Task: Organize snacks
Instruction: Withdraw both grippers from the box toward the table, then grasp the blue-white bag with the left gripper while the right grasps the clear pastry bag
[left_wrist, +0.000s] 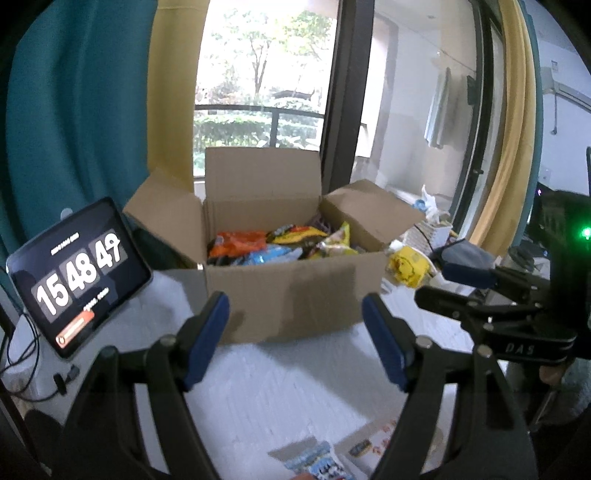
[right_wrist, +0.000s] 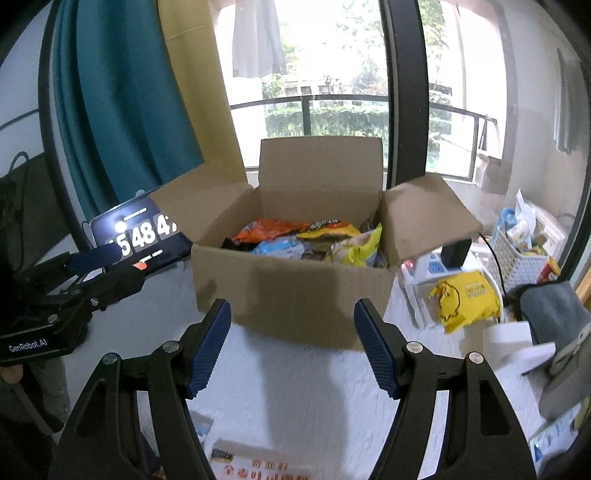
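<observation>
An open cardboard box (left_wrist: 291, 291) stands in the middle of both views on the white-covered table (left_wrist: 288, 387), all four flaps up. Inside lie snack bags: an orange bag (left_wrist: 238, 243) at the left, a blue one (left_wrist: 269, 254) in front, a yellow bag (left_wrist: 338, 240) toward the right. The left hand-held gripper (left_wrist: 295, 339) hovers at the lower centre of its view, jaws wide apart and gripping nothing; the right hand-held gripper (right_wrist: 291, 339) is spread the same way, also without a load. Both point at the box's near wall. At the bottom edge of the left view lies a blue-and-white packet (left_wrist: 314, 461), blurred, possibly a snack. A flat printed carton (right_wrist: 258, 465) sits at the bottom of the right view. A tablet (left_wrist: 77, 277) showing clock digits leans at the left; a yellow bag with a duck drawing (right_wrist: 463, 299) lies to the right of the box.
</observation>
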